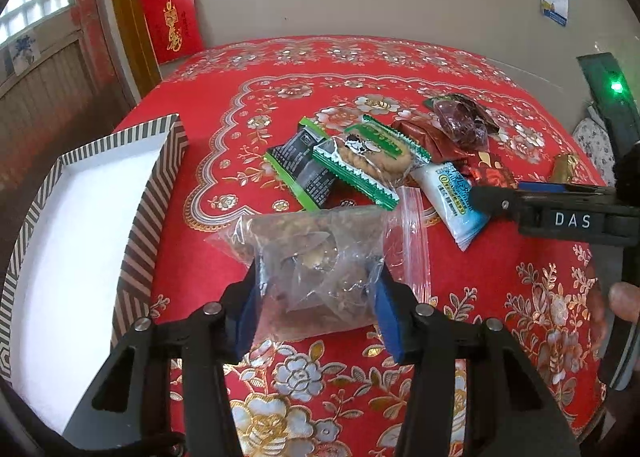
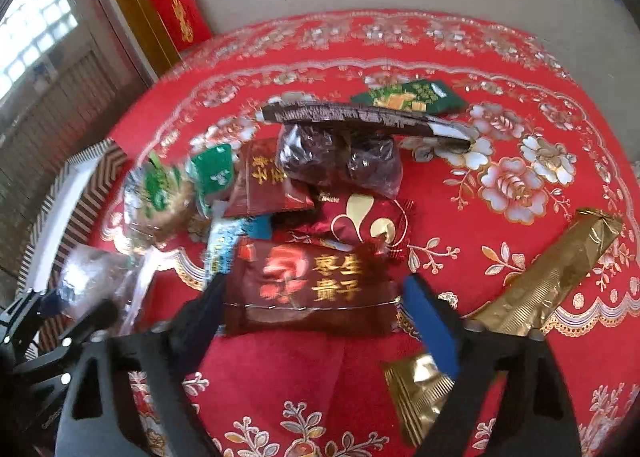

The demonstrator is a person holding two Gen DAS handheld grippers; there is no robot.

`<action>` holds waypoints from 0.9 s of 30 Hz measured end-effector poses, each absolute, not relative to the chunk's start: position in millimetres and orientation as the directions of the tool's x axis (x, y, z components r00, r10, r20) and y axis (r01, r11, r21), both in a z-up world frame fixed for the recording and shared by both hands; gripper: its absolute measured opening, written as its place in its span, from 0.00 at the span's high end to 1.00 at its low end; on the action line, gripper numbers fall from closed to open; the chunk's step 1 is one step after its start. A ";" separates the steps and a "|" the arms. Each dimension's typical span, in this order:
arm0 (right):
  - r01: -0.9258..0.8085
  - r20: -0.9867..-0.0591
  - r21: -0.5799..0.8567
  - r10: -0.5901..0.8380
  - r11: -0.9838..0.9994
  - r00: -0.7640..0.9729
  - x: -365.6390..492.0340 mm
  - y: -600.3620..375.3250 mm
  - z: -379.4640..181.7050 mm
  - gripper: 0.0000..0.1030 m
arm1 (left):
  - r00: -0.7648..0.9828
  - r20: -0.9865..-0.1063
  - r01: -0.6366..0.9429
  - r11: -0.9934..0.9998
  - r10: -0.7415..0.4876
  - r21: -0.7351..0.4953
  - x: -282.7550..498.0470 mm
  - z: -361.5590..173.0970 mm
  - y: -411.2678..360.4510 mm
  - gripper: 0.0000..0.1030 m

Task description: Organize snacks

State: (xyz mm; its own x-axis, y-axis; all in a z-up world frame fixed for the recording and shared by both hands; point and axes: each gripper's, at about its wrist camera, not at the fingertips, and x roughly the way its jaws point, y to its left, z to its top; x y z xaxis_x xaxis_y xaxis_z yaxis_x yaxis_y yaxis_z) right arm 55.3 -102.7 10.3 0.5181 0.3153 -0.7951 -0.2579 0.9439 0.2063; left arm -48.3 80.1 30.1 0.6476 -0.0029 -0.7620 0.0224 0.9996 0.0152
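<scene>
The left gripper (image 1: 316,297) has its blue pads (image 1: 249,307) pressed in on both sides of a clear zip bag (image 1: 316,253), a crumpled pouch of brown nuts or dried pieces with a red-striped seal trailing off its right side. The bag sits toward the near middle of the table, over the red flowered tablecloth (image 1: 500,277), just right of a striped box (image 1: 152,217) with a white inside that lies at the left edge.

The right gripper (image 2: 316,297) stands spread around a dark red packet (image 2: 308,289) with gold characters; the left finger is blurred, so whether the pads touch the wrapper is hard to say.

Beyond it the heap continues: a bag of dark dates (image 2: 340,161), a green biscuit pack (image 1: 360,161), a white and blue sachet (image 1: 450,197). A gold wrapper (image 2: 552,281) lies nearer the right edge.
</scene>
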 end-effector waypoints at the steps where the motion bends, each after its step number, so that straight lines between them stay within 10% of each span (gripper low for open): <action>1: -0.265 -0.791 0.199 0.314 0.944 0.526 52.9 -102.3 11.9 0.29 | 0.648 -0.762 0.023 1.000 -0.002 0.017 -48.2 30.0 79.8 0.50; 27: -0.309 -0.698 0.216 0.368 0.926 0.615 -21.9 -101.7 35.4 0.40 | 0.677 -0.736 0.043 0.999 -0.034 -0.006 -87.7 40.2 110.2 0.60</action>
